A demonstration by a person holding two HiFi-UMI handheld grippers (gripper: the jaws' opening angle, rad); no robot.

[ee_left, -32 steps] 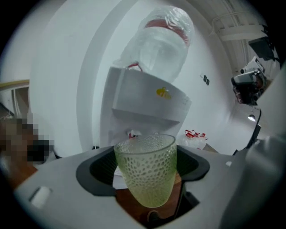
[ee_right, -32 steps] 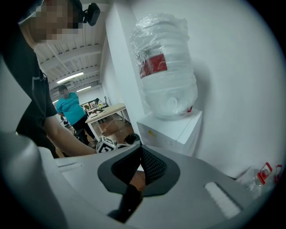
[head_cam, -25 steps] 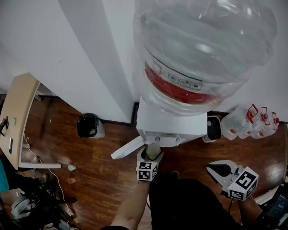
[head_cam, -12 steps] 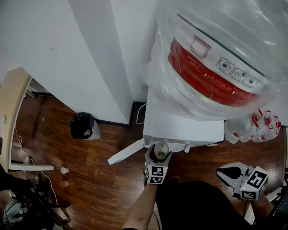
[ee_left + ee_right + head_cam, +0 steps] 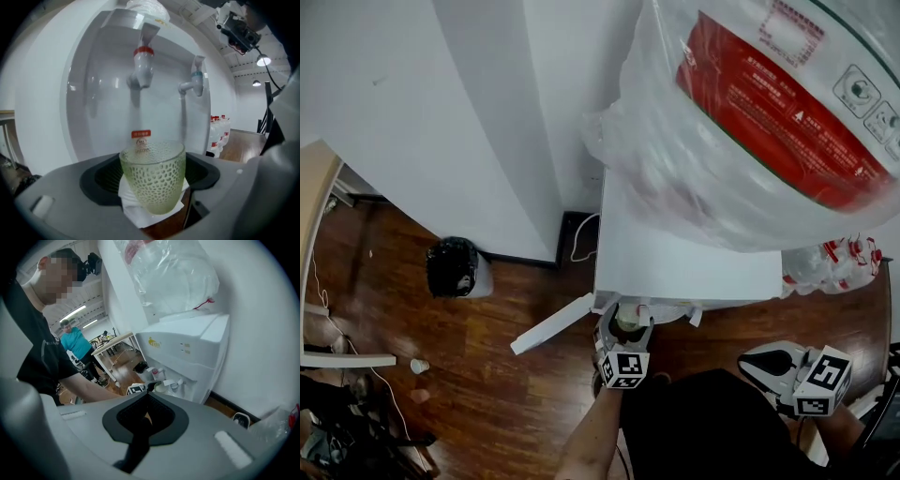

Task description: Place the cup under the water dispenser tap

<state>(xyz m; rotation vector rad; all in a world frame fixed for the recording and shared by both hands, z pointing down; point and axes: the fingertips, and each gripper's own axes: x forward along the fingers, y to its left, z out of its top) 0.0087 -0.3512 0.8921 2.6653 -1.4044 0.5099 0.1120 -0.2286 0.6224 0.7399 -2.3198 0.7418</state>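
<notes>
Gripping the cup (image 5: 152,176), the left gripper (image 5: 623,323) has both jaws clamped on its sides. It is a green-tinted, dimpled glass, upright, held at the front edge of the water dispenser (image 5: 675,262). The cup sits low in the tap recess, roughly below the red tap (image 5: 143,61) and a little to its right. The blue tap (image 5: 196,80) hangs further right. The right gripper (image 5: 140,427) is clenched on nothing, jaws meeting, and sits over the wooden floor (image 5: 487,375) off the dispenser's right front corner, well apart from the cup. A large bottle (image 5: 769,112) sits on top of the dispenser.
</notes>
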